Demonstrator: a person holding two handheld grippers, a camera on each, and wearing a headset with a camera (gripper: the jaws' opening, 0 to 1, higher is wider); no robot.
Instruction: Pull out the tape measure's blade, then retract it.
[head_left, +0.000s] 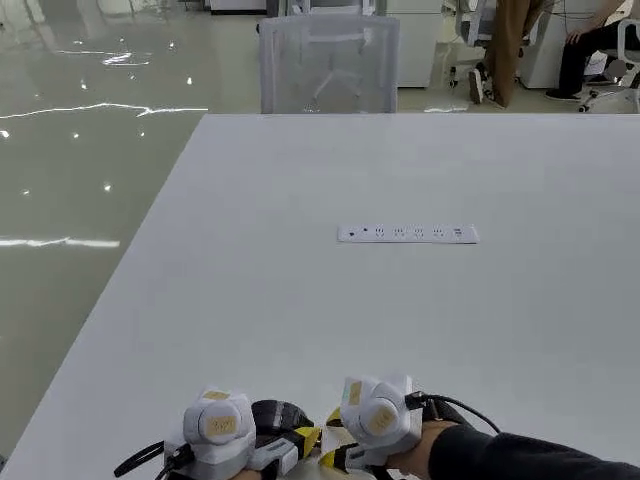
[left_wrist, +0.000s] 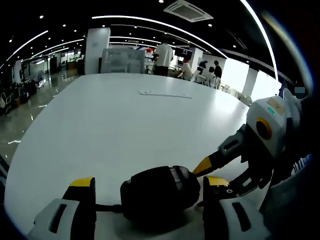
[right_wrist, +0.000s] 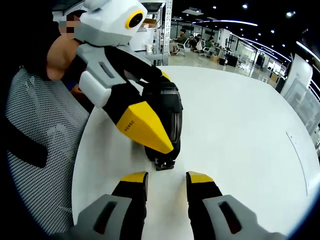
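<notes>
A black tape measure lies at the near edge of the white table. In the left gripper view the tape measure sits between the yellow-tipped jaws of my left gripper, which is shut on its case. My right gripper is open, with a narrow gap between its tips and nothing in it. The small end hook of the tape measure sits just ahead of those tips. In the head view the left gripper and the right gripper face each other.
A white power strip lies mid-table. A mesh chair stands at the far edge, and another mesh seat is close behind the near edge. People sit far back at the right.
</notes>
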